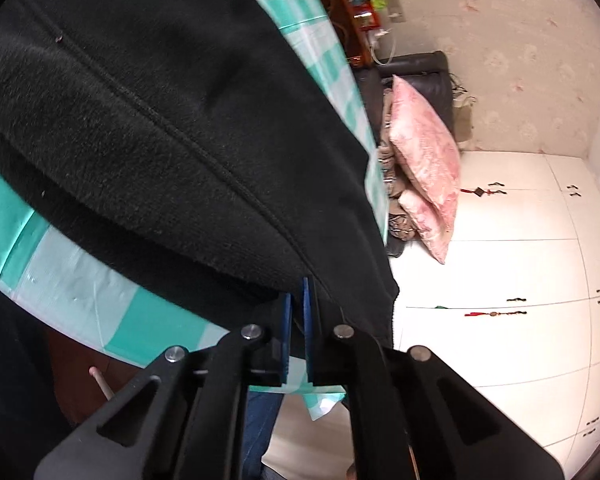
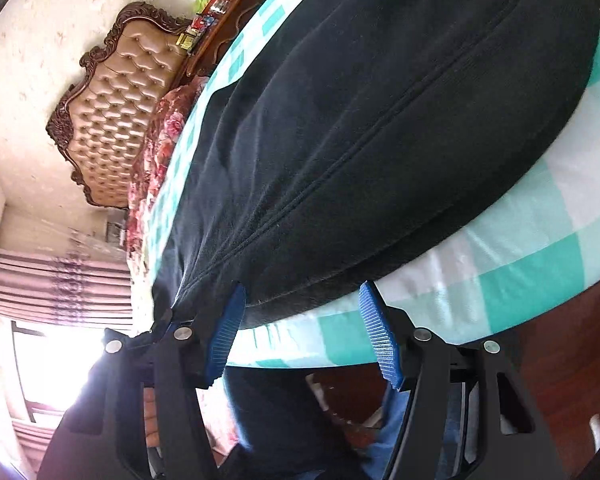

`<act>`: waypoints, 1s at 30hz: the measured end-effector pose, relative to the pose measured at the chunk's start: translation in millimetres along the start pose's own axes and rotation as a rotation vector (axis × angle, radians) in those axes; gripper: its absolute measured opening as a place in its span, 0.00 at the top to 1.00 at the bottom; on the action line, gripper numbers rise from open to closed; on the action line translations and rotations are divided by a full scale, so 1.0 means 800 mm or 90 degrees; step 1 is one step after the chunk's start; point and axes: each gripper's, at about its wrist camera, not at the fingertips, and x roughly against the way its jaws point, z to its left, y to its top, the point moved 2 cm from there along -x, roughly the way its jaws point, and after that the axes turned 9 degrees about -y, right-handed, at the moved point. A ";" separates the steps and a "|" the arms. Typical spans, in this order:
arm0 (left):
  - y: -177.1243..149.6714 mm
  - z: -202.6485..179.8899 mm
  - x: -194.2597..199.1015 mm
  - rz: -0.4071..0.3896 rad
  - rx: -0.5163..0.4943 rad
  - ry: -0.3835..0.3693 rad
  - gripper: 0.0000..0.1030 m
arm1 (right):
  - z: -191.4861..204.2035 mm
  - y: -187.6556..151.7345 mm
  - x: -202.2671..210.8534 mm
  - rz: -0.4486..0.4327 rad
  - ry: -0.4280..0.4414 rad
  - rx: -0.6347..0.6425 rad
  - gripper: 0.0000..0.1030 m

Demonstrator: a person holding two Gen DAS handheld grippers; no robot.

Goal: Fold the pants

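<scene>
- The black pants are spread on the checked cloth, one edge reaching the cloth's near border.
- Their hem is pinched by the clenched left gripper.
- The right gripper is held released at the hem.

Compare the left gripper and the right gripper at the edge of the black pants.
The left gripper is shut, its blue pads nearly together and clamped on the edge of the black pants; the right gripper stands wide open. The left grips cloth; the right's pads straddle the pants' edge over the checked tablecloth without pressing. Both have black frames and ribbed blue pads and sit at the table's near edge.
</scene>
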 end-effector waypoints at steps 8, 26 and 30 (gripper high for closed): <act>-0.001 -0.015 0.009 -0.003 -0.007 -0.017 0.95 | 0.005 0.008 -0.006 0.001 0.009 -0.011 0.42; -0.021 0.033 -0.003 0.013 0.020 0.042 0.95 | 0.006 -0.002 -0.012 -0.036 -0.115 0.067 0.93; -0.020 0.041 -0.002 0.026 0.038 0.055 0.85 | 0.006 -0.002 -0.013 -0.029 -0.133 0.084 0.92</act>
